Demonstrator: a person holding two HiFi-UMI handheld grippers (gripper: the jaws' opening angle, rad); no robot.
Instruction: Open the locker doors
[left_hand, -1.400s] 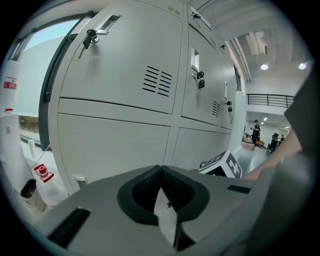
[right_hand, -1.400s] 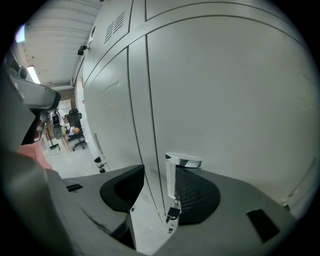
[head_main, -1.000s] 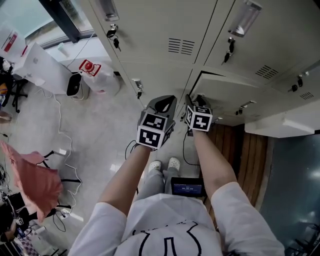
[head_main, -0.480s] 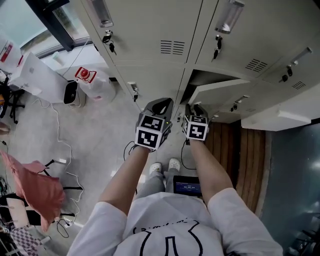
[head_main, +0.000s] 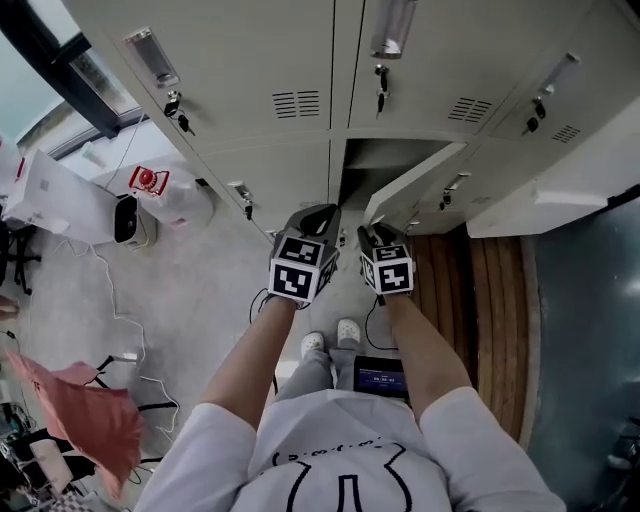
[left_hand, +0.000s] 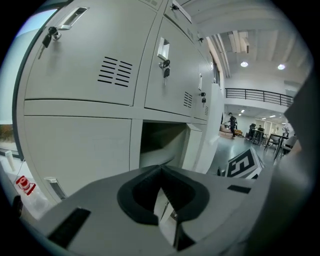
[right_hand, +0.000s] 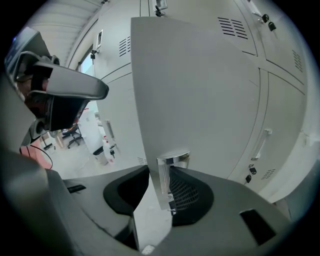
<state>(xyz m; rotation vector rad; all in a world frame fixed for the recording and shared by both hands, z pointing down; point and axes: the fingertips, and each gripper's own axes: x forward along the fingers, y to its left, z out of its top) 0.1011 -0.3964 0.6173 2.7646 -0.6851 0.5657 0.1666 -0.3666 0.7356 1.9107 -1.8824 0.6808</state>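
Note:
A bank of grey lockers stands in front of me. One lower locker door stands swung partly out, and its dark compartment shows behind it. My right gripper is at that door's free edge. In the right gripper view the door runs between the jaws, which are shut on its chrome handle. My left gripper hovers just left of it, shut and empty, pointing at the open compartment.
Keys hang in the locks of the upper doors. On the floor at the left are a red-capped jug, a small white appliance and loose cables. A tablet lies by my feet. Wooden decking runs along the right.
The right gripper's jaws have closed on the door's handle and the door has swung further out, showing more of the compartment. The left gripper stayed shut beside it.

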